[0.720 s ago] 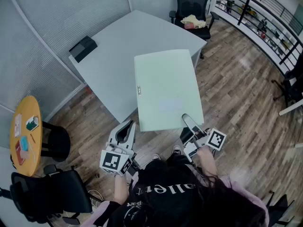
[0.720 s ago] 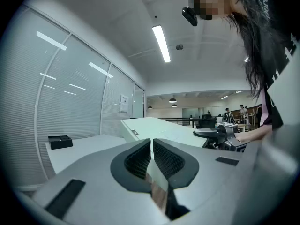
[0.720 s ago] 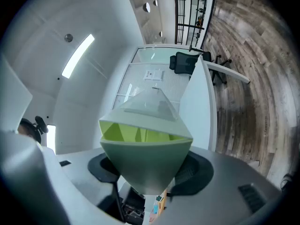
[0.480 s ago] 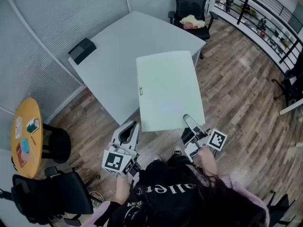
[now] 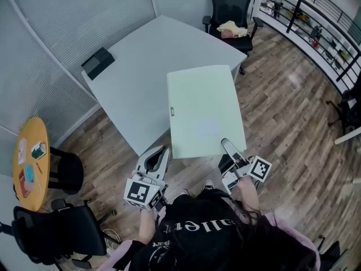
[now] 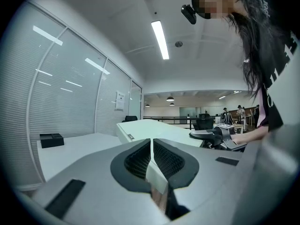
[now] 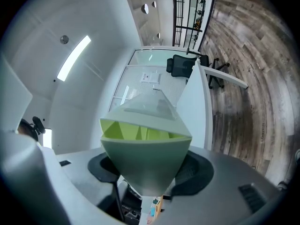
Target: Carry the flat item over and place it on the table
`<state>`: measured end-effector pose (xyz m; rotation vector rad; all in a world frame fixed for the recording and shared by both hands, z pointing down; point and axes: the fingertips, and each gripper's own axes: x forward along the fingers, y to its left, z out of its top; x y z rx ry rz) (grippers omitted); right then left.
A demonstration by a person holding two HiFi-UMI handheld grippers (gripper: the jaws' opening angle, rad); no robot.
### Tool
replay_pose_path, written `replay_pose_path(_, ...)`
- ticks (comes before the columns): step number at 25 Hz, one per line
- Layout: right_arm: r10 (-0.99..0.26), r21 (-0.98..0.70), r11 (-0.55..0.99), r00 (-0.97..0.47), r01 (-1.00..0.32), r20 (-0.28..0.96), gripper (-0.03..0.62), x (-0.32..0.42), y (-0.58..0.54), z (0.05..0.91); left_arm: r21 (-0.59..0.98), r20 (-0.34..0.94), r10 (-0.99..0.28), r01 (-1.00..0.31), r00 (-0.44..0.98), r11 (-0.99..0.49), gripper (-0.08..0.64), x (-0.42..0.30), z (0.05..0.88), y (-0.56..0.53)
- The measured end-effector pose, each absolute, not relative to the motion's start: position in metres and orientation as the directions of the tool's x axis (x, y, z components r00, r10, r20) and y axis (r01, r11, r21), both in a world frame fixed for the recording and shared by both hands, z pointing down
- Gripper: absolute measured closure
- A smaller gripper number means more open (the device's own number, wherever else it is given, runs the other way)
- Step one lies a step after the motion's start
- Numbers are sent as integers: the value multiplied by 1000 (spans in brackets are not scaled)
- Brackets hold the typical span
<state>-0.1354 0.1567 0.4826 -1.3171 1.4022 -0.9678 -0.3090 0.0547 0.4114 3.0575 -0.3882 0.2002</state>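
- While the person's black printed shirt [image 5: 192,230] fills the bottom of the head view, one grey moulded-plastic gripper reaches forward from each hand, each with a cube of black-and-white square markers at its back.
- On the left gripper [image 5: 161,153], the dark ribbed pads [image 6: 137,159] meet along a thin line with nothing between them. It sits just beside the near left corner of the flat item [image 5: 204,109], apart from it.
- On the right gripper [image 5: 227,145], the dark pads [image 7: 199,168] are clamped on the flat item's near right corner. That corner pokes back between the jaws as a blunt wedge.
- This flat item is a pale green, matte rectangular slab with rounded corners and a smooth top. A small label [image 5: 173,111] sits on its left edge.
- From the right gripper view, its edge is hollow, with brighter yellow-green ribs dividing the inside.
- It lies roughly level. Its far part is over the table [image 5: 138,66], and its near part hangs out over the wood-plank floor [image 5: 282,112]. I cannot tell whether it touches the tabletop.
- Smooth and pale grey, the table has an angular top, and a flat black box [image 5: 98,62] lies near its left edge.
- Beyond the far corner stands a black office chair [image 5: 230,1] with a yellowish cloth [image 5: 231,28] on its seat.
- Off to the left, well apart, is a small round yellow-wood table [image 5: 31,162].
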Motion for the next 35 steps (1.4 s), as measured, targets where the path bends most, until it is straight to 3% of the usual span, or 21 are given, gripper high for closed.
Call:
replay_pose_path(9, -993, -961, 117, -1, -251, -121, 301, -84, 158, 487, 20, 134, -253, -257, 958, -966, 524, -253, 413, 61)
replay_pose_path(23, -994, -969, 100, 13, -227, -106, 301, -26, 158, 506, -15, 241, -219, -222, 946, -975, 523, -194, 423, 68)
replay_pose_path(35, -997, -970, 60, 27, -235, -68, 301, 58, 102, 521, -25, 240, -185, -184, 953, -983, 523, -87, 447, -9)
